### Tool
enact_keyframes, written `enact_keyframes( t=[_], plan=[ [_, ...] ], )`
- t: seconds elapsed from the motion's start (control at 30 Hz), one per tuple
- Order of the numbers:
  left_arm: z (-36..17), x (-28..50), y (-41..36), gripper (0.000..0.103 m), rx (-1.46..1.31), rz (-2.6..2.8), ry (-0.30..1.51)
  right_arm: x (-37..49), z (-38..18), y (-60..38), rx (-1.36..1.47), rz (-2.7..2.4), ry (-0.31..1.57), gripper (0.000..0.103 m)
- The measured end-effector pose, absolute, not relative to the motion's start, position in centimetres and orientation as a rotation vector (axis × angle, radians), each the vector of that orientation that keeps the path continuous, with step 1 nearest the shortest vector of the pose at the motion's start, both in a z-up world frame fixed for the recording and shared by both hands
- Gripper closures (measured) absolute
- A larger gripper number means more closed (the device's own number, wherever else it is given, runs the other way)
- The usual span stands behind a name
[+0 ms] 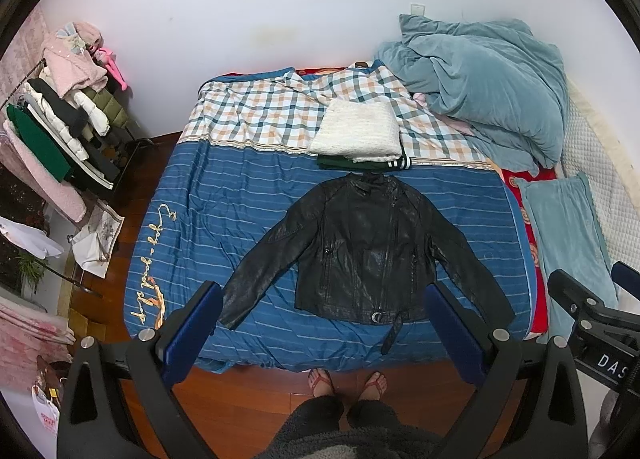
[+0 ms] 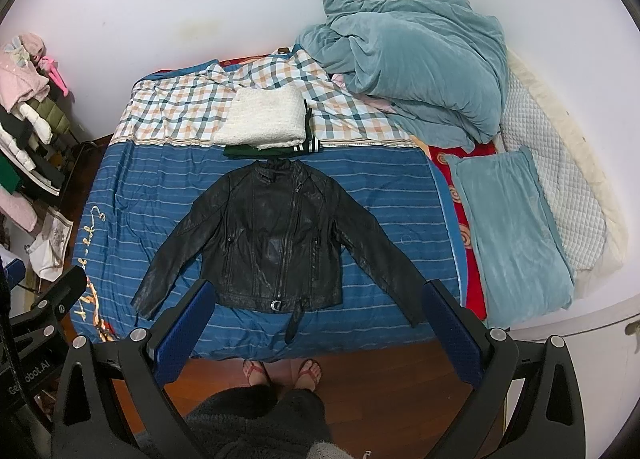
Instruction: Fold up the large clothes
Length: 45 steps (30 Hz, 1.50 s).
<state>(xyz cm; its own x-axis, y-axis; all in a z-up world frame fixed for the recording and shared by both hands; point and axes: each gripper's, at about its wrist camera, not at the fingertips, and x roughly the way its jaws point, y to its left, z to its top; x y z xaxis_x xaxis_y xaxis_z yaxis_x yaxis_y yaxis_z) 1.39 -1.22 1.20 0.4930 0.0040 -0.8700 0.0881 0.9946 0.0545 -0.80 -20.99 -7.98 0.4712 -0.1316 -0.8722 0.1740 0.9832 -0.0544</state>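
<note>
A black leather jacket (image 1: 360,247) lies flat, front up, sleeves spread, on the blue striped bed cover (image 1: 224,199). It also shows in the right wrist view (image 2: 276,247). Behind its collar a folded white knit (image 1: 358,131) sits on a folded dark green garment (image 1: 360,165). My left gripper (image 1: 324,299) is open and empty, held high above the jacket's hem. My right gripper (image 2: 318,299) is open and empty, also high above the near bed edge. The right gripper's body shows at the right edge of the left wrist view (image 1: 592,319).
A crumpled teal duvet (image 1: 484,83) and teal pillow (image 1: 568,235) lie at the bed's right. A loaded clothes rack (image 1: 60,119) stands at the left. The person's feet in sandals (image 1: 346,381) stand on the wood floor by the near bed edge.
</note>
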Motion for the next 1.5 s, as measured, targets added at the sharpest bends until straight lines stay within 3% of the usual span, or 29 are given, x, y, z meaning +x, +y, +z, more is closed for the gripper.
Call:
enact_keyframes(
  t=[1.27, 1.5],
  plan=[
    [1.3, 2.7, -2.1, 0.000, 0.096, -0.091, 1.058, 0.9, -8.4, -20.9, 0.052, -0.222, 1.069, 0.000],
    [-2.7, 6.1, -1.8, 0.000, 0.136, -0.062, 0.991, 1.0, -12.2, -24.2, 0.281, -0.233, 1.024, 0.000]
  ],
)
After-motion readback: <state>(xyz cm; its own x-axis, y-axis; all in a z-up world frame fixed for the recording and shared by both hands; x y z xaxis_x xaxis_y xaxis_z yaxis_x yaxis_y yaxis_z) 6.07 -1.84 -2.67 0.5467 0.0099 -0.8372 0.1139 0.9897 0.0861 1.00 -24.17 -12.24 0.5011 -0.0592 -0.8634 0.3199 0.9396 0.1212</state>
